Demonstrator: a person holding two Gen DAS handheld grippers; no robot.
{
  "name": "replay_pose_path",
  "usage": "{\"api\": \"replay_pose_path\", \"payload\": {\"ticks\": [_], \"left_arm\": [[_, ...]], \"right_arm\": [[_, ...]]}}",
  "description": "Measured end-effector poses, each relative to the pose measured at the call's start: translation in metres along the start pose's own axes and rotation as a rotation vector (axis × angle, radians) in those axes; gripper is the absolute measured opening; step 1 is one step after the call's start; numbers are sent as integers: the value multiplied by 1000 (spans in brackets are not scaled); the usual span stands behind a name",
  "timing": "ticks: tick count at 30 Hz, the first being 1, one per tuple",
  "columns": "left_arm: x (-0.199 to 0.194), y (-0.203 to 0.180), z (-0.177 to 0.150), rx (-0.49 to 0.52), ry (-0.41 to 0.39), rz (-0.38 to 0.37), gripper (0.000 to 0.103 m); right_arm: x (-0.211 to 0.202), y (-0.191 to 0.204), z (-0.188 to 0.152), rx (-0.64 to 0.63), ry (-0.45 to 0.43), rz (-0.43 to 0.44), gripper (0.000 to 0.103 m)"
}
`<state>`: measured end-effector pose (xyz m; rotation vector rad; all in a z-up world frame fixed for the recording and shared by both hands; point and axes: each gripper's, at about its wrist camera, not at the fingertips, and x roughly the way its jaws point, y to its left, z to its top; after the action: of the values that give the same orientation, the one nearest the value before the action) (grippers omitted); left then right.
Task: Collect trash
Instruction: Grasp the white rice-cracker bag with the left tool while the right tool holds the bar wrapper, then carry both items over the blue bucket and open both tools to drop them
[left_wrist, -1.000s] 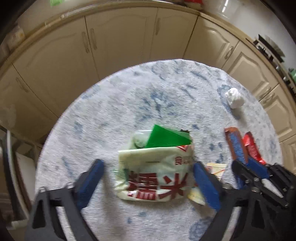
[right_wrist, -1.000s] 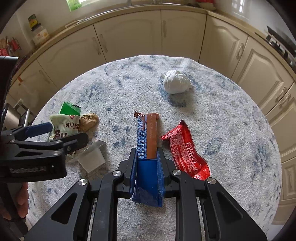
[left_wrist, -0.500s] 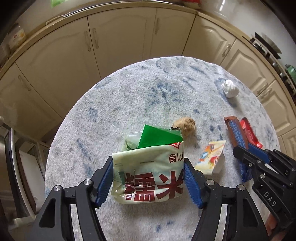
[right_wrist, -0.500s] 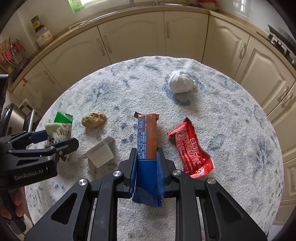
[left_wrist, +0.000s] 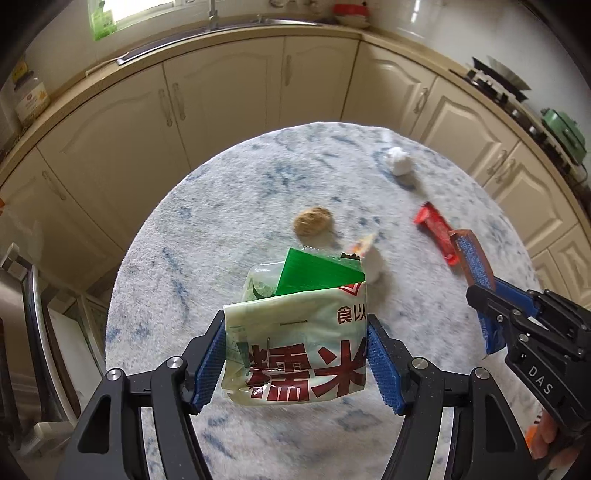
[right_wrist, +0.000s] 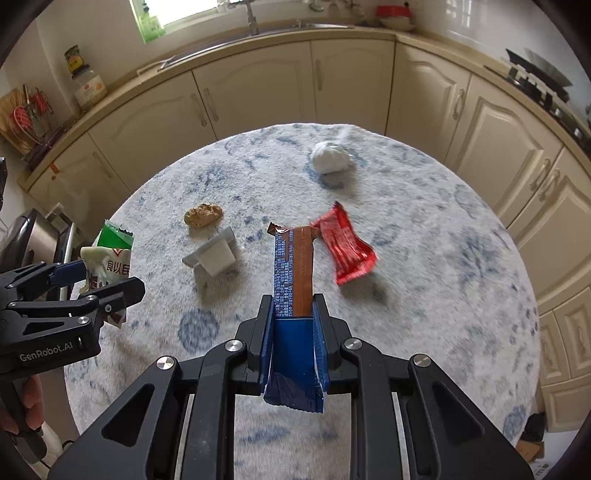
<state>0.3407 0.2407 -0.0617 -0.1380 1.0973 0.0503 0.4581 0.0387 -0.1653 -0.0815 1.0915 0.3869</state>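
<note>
Two grippers each hold a piece of trash above the round table with its white and blue cloth. The left gripper is squeezed onto a pale bag with big red letters, low in the middle of the left view, and a green packet sticks out of the bag's top. The right gripper is clamped tight on a blue and brown bar wrapper, which points up the middle of the right view. On the table lie a red wrapper just right of the bar wrapper, a white paper ball farther up, a brown cookie to the left, and a small white box below the cookie. Cream cupboards curve around behind the table.
</note>
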Motion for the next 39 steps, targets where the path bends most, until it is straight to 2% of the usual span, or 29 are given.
{"api": "replay_pose_path", "payload": {"ticks": [9,21,31,34,39], "left_arm": [[-35,-63,-16,137,-40,-52,65],[-37,-194,-46,387,-28,-151,65],[-21,-338,-111,666,32,-232,66],[-14,-374,-134,743,64,-259,66],[3,-420,-164,822,122,-288,66]], "right_arm": [[-52,-42,-40,80,-56,-74,19],[-118,-130,-116,285,-118,-191,19],[-173,-217,-220,525,-136,-355,19],[-185,-237,-254,605,-128,-365,19],[-196,-257,-295,677,-107,-447,19]]}}
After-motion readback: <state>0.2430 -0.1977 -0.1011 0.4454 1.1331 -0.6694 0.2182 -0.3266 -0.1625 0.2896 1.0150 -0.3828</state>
